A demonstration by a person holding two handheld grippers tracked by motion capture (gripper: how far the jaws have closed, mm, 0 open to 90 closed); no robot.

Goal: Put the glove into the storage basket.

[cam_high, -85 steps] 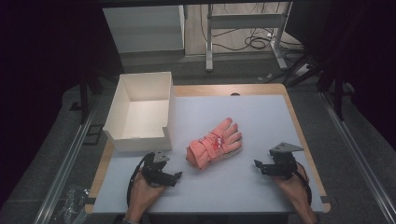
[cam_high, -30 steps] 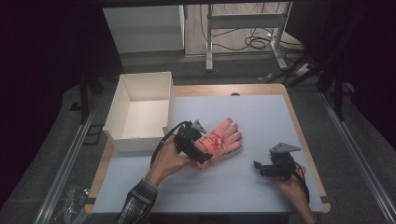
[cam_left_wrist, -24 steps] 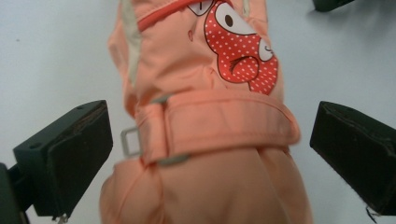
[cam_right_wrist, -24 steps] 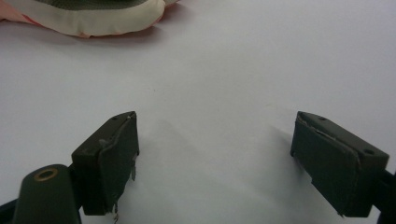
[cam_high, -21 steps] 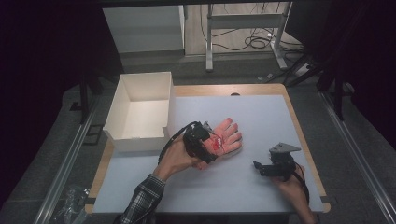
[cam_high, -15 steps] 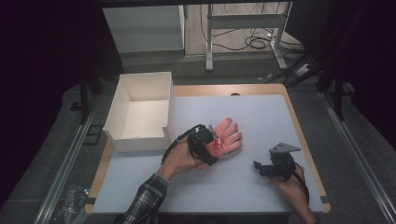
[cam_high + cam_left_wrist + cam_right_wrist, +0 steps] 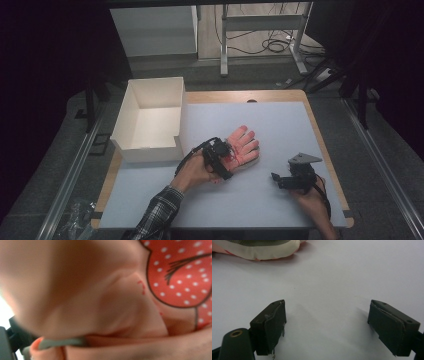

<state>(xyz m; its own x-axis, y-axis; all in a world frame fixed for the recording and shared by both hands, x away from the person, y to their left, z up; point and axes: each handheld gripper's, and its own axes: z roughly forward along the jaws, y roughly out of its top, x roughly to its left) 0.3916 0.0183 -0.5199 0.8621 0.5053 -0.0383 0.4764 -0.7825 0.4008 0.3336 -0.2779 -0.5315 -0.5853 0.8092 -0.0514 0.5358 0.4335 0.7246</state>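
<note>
Right gripper (image 7: 285, 181) rests near the table's (image 7: 280, 125) front right corner, jaws wide apart, empty, idle. Left gripper (image 7: 223, 160) sits on the pink glove (image 7: 243, 146) mid-table, likely taking hold; can't tell its jaw state. White box (image 7: 150, 120), far left edge, looks like the destination.

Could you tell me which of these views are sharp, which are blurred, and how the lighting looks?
High view: sharp, the table evenly lit, the surroundings dark. Left gripper view: badly blurred, far too close to the pink glove; only its red dotted patch reads clearly. Right gripper view: the jaws stand crisp and wide apart over the white surface, casting faint shadows; the glove's edge is slightly soft.
</note>
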